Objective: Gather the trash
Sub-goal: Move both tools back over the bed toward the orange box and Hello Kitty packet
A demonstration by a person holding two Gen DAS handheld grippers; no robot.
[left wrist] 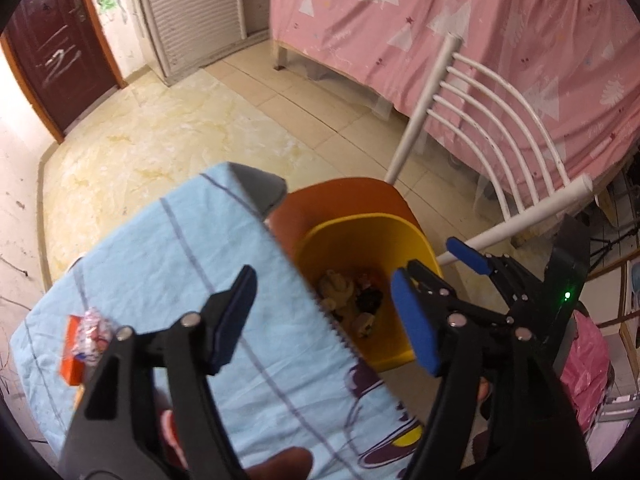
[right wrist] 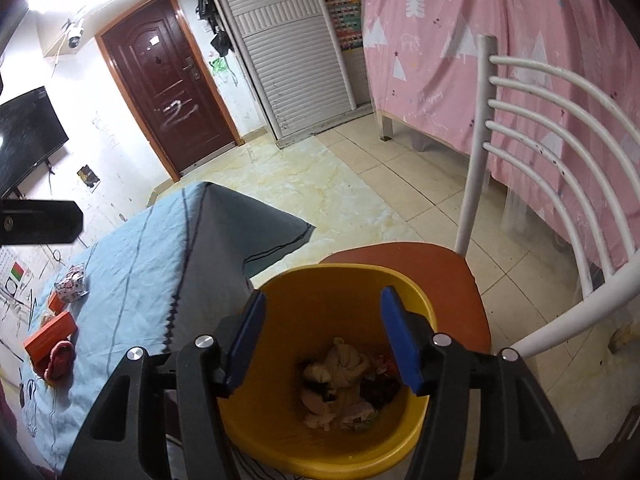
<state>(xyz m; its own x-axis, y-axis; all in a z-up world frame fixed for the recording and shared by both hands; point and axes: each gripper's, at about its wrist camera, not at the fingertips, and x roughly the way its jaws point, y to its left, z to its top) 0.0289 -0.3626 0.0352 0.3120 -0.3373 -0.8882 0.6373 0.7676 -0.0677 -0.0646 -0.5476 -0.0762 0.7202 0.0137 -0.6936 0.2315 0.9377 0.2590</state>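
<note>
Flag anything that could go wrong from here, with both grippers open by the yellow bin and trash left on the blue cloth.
1. The yellow bin sits near the front edge of the orange chair seat; a bump from the right gripper above it could tip it off.
2. The left gripper straddles the tablecloth edge and might snag it, dragging the crumpled wrapper and orange boxes along.

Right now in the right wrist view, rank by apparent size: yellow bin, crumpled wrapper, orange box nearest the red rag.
1. yellow bin, by far the largest, though closest to the camera.
2. orange box.
3. crumpled wrapper, slightly smaller than the box; close call.
</note>
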